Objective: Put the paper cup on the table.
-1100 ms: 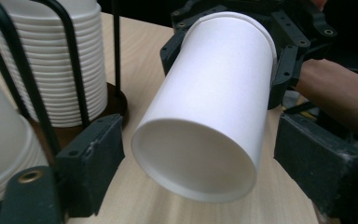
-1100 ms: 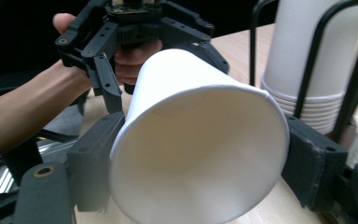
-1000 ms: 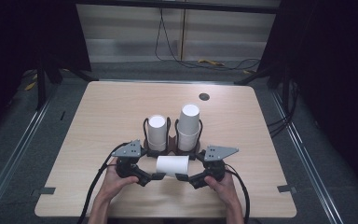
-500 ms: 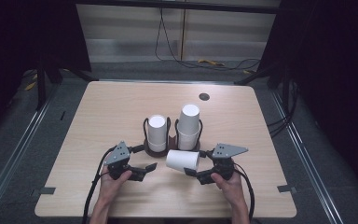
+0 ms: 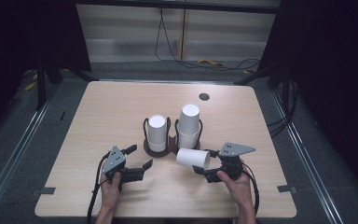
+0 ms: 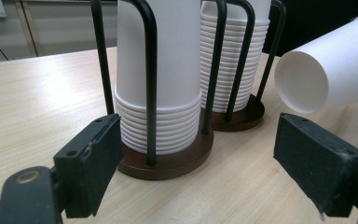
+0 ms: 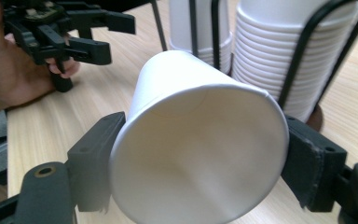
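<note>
I see the right gripper clamped on a white paper cup lying sideways (rim toward the left), just near-right of the two-post cup holder at table centre. Left gripper sits near-left, jaws apart, nothing between them.

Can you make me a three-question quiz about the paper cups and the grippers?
1. Where is the loose cup?
A. between the right gripper's pads
B. on the floor
C. on top of a stack

2. How many cup stacks stand in the wire holder?
A. one
B. two
C. four

3. How is the left gripper?
A. shut on a cup
B. open, holding nothing
C. shut on a cable

Answers: 1 A, the pads press both sides of the cup. 2 B, a shorter stack and a taller stack stand side by side. 3 B, its pads stand wide apart.
</note>
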The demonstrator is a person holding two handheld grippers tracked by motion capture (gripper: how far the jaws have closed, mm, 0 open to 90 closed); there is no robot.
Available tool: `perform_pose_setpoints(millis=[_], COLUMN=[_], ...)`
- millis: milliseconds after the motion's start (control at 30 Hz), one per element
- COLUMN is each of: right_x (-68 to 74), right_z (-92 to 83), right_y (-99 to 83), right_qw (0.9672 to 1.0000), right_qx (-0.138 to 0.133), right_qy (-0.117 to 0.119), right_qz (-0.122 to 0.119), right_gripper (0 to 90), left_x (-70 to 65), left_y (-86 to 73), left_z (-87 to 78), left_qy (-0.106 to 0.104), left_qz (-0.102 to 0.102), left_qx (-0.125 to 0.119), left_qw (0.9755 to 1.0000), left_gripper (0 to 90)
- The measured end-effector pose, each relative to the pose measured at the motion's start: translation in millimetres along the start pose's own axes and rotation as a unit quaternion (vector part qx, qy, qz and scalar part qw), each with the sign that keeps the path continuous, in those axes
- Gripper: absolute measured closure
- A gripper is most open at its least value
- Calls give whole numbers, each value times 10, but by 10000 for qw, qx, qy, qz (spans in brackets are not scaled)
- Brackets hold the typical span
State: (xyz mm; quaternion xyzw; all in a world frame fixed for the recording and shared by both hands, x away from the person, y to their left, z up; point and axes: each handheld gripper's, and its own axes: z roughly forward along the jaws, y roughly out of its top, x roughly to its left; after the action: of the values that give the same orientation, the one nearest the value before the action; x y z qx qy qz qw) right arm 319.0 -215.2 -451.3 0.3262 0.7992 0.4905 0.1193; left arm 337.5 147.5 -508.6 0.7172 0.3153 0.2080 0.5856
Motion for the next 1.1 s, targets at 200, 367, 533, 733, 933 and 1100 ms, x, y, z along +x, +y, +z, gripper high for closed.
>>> perform_pose_setpoints(millis=[200,367,533,733,933,1100], right_x=[-52,-102,-163,-232,-311,-403], right_z=[-78,-148,-213,-299,-379,-523], right_y=[23,60,167,262,318,406], right_qw=[9985,9965,9944,9931,9901,9858], right_qx=[362,562,723,907,1141,1395], right_qy=[-405,-581,-725,-695,-754,-864], right_qz=[108,233,255,271,305,351], right_gripper=[223,225,226,228,229,232], left_x=[-112,-80,-105,-114,-108,-105], left_y=[-57,-90,-92,-94,-94,-94], left_z=[-105,-166,-161,-160,-162,-162], left_qy=[761,824,845,762,764,771], left_qz=[258,73,149,197,184,135], left_qx=[-577,-847,-885,-888,-884,-901], left_qw=[9951,9930,9924,9929,9930,9929], left_gripper=[157,156,156,157,157,157])
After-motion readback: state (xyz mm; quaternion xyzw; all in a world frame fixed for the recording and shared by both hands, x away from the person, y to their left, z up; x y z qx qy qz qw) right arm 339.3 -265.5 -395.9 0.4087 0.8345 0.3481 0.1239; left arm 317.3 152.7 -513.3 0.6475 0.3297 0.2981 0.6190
